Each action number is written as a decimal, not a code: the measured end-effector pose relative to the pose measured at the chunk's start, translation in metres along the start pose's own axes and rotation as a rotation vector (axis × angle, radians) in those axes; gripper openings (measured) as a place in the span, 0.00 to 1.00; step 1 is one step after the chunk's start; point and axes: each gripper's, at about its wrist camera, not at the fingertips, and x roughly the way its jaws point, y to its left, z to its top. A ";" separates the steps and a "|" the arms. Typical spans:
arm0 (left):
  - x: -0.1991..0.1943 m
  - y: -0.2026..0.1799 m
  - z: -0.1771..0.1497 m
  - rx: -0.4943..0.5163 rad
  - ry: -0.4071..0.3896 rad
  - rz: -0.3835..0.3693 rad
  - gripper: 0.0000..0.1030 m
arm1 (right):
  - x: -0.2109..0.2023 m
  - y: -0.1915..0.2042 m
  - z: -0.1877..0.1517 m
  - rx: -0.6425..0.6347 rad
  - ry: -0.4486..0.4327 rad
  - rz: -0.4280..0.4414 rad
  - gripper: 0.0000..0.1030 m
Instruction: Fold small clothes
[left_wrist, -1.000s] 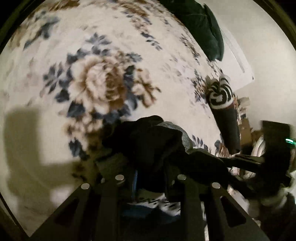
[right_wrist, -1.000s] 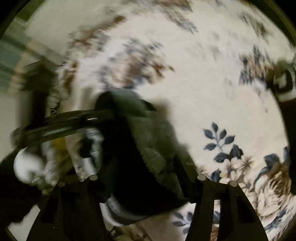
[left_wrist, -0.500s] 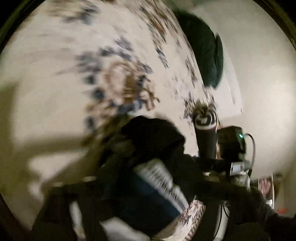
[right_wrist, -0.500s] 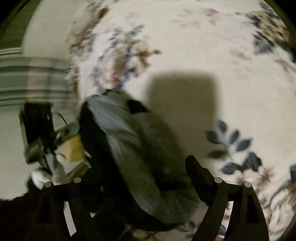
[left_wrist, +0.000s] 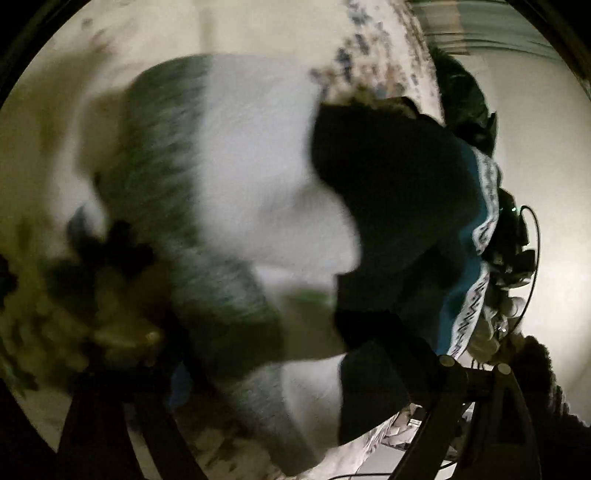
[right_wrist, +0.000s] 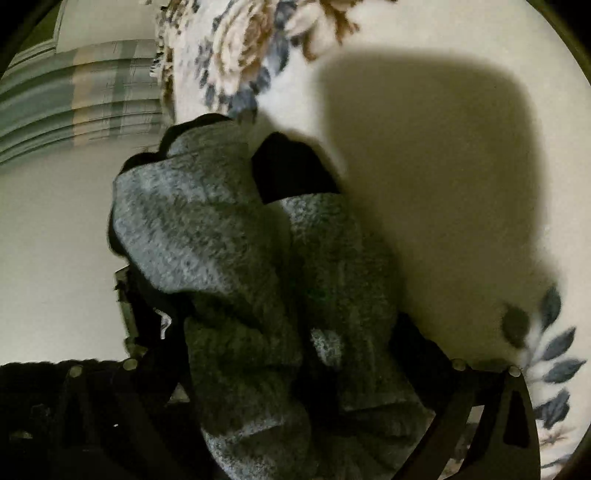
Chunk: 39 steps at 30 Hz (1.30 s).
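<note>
Both wrist cameras are looking steeply down, close over the dark garment (right_wrist: 258, 295) on the floral blanket (right_wrist: 424, 184).

In the right wrist view a sock (right_wrist: 229, 280) lies bunched on the blanket (right_wrist: 443, 192), between the two fingers of the right gripper (right_wrist: 295, 406), which stand wide apart on either side of it. A striped cloth (right_wrist: 74, 103) lies behind it to the upper left, beyond the blanket's edge. In the blurred left wrist view a garment (left_wrist: 406, 206) is at the right, in front of the left gripper (left_wrist: 288, 398); a dark pillow (left_wrist: 461, 96) lies behind it.
</note>
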 end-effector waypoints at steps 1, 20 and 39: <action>-0.002 -0.003 0.001 0.013 -0.017 -0.001 0.85 | -0.002 -0.002 -0.006 -0.005 -0.003 0.013 1.00; -0.009 -0.118 0.036 0.440 0.027 0.070 0.33 | -0.020 -0.032 -0.114 0.311 -0.447 0.115 0.54; 0.094 -0.239 0.093 0.707 0.334 0.155 0.59 | -0.089 -0.042 -0.333 0.690 -1.031 -0.081 0.65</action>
